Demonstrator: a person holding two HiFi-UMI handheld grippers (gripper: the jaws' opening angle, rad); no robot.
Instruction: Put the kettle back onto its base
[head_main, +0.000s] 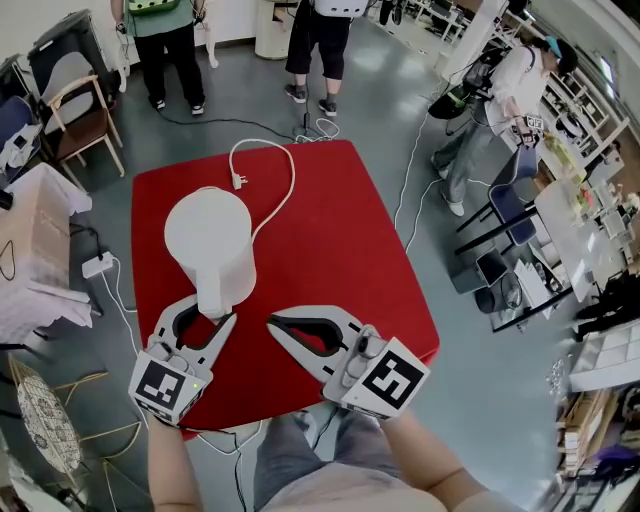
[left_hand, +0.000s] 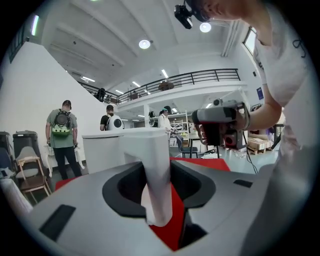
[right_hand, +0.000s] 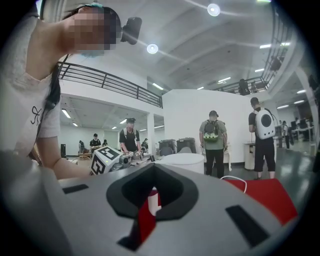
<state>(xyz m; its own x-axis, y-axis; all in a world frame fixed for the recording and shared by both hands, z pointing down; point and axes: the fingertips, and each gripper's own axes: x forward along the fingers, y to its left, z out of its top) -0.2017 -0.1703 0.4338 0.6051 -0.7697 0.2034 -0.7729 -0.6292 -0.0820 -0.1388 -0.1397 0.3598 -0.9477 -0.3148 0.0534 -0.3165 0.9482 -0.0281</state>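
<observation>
Head view: my left gripper (head_main: 208, 310) stood open round the kettle's handle (head_main: 212, 296), and my right gripper (head_main: 270, 322) was closed on nothing.

Nearest me, low in the frame, both grippers lay over the near edge of the red table (head_main: 340, 250), the right one just right of the handle with its jaws drawn together. The left gripper view showed the white handle upright between that gripper's spread jaws, with red cloth showing in the gap on its right side. Beyond it the white kettle (head_main: 208, 240) stood upright at left of centre on the table; I could not make out its base from above. Past the kettle a white cord (head_main: 285, 190) looped toward the table's far edge, ending in a plug (head_main: 239, 181). Farther off, along the top of the frame, people (head_main: 165, 40) stood on the grey floor.
</observation>
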